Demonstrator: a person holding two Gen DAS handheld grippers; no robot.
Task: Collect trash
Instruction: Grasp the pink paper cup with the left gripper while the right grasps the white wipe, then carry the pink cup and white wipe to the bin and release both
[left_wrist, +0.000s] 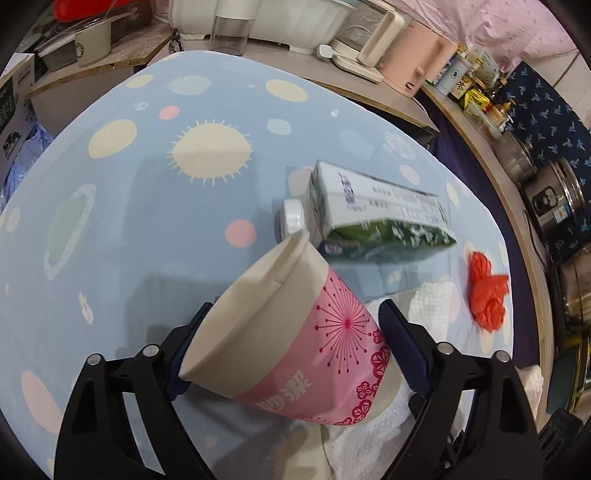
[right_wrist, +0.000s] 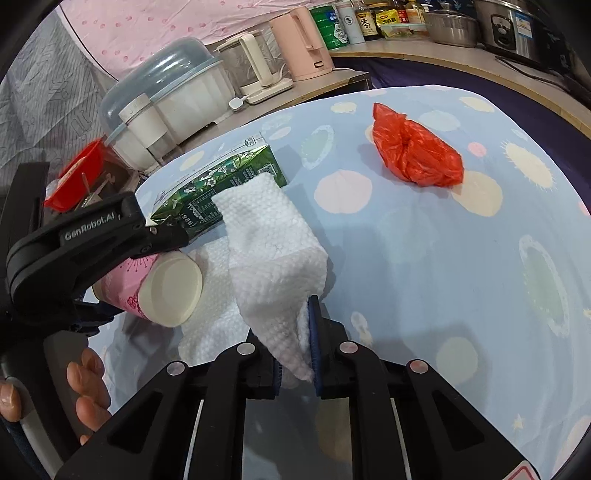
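Note:
My left gripper (left_wrist: 291, 354) is shut on a pink and white paper cup (left_wrist: 295, 339), held tilted above the table; the cup also shows in the right wrist view (right_wrist: 162, 288). My right gripper (right_wrist: 295, 354) is shut on a white paper towel (right_wrist: 273, 251) and lifts it off the table. A green and white carton (left_wrist: 376, 214) lies on its side beyond the cup, with a white cap (left_wrist: 293, 218) beside it; the carton also shows in the right wrist view (right_wrist: 221, 181). A crumpled red plastic bag (right_wrist: 417, 155) lies further right, also in the left wrist view (left_wrist: 487, 291).
The table wears a light blue spotted cloth (left_wrist: 147, 221). More white paper towel (right_wrist: 210, 314) lies under the cup. Kettles (right_wrist: 306, 44), a dish cover (right_wrist: 166, 88), jars and pots (left_wrist: 550, 195) line the counters behind and to the right.

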